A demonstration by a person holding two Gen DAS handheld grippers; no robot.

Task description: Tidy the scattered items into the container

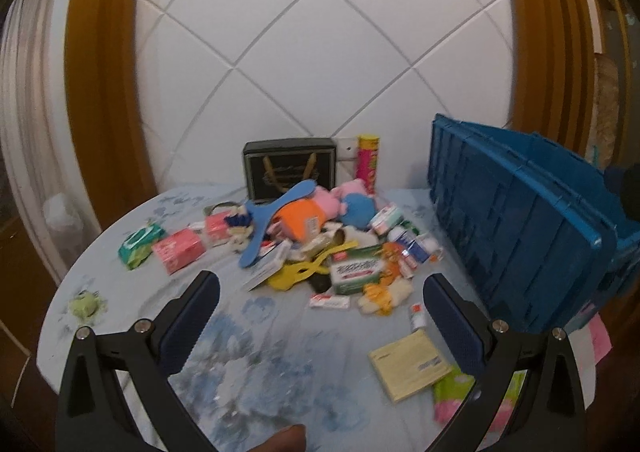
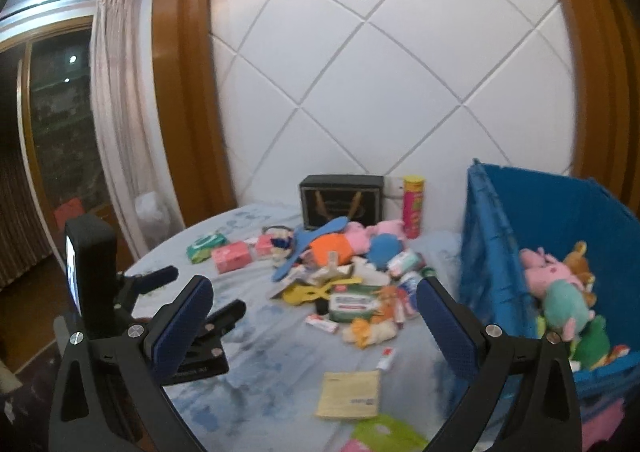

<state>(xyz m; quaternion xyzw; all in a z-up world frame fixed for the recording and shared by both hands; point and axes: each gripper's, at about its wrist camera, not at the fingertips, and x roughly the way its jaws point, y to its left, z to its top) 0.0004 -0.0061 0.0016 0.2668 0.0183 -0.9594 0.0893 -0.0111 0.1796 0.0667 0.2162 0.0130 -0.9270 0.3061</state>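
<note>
Clearly both the left gripper [image 1: 320, 312] and the right gripper [image 2: 314, 316] stand wide apart and carry nothing above the table [image 1: 256, 352]. Its scattered pile [image 1: 320, 244] lies at the middle, blurred, so most small packets cannot be named. At right the blue container [image 2: 500, 252] is cut off by the frame edge, and the plush toys [image 2: 560, 284] inside it show only partly.

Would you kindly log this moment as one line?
left gripper: open, empty | right gripper: open, empty | blue crate: holds plush toys | pile: on table
</note>
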